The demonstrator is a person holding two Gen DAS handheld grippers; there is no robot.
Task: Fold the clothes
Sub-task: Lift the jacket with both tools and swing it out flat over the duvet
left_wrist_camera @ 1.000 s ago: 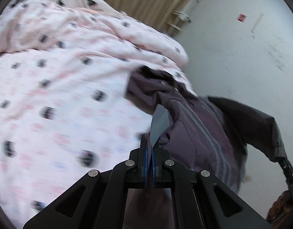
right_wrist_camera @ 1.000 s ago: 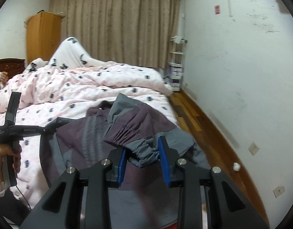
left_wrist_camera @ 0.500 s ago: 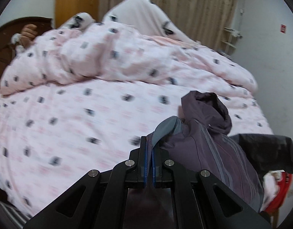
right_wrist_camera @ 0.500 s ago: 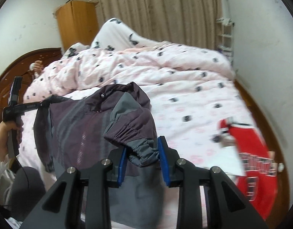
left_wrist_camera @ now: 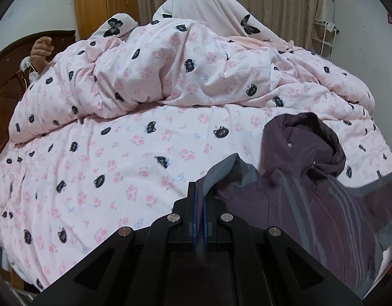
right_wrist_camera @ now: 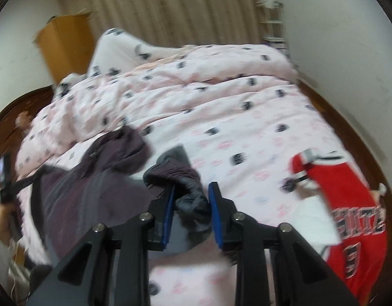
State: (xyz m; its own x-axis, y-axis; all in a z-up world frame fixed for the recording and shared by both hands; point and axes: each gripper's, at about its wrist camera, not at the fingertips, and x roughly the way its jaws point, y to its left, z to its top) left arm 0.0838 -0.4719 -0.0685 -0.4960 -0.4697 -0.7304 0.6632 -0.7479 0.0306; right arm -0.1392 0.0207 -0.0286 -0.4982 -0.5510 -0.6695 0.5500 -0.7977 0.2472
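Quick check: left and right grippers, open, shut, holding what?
Left gripper: shut on the purple jacket.
Right gripper: shut on the jacket's cuff.

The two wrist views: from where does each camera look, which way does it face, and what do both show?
Left wrist view: sits on the left hand-held gripper, faces along its fingers across the bed; they pinch a grey edge of the purple jacket.
Right wrist view: sits on the right hand-held gripper, faces across the bed toward the curtain; a jacket cuff sits between its fingers, and the person's left hand shows at left.
Shared: jacket, bed, wardrobe.
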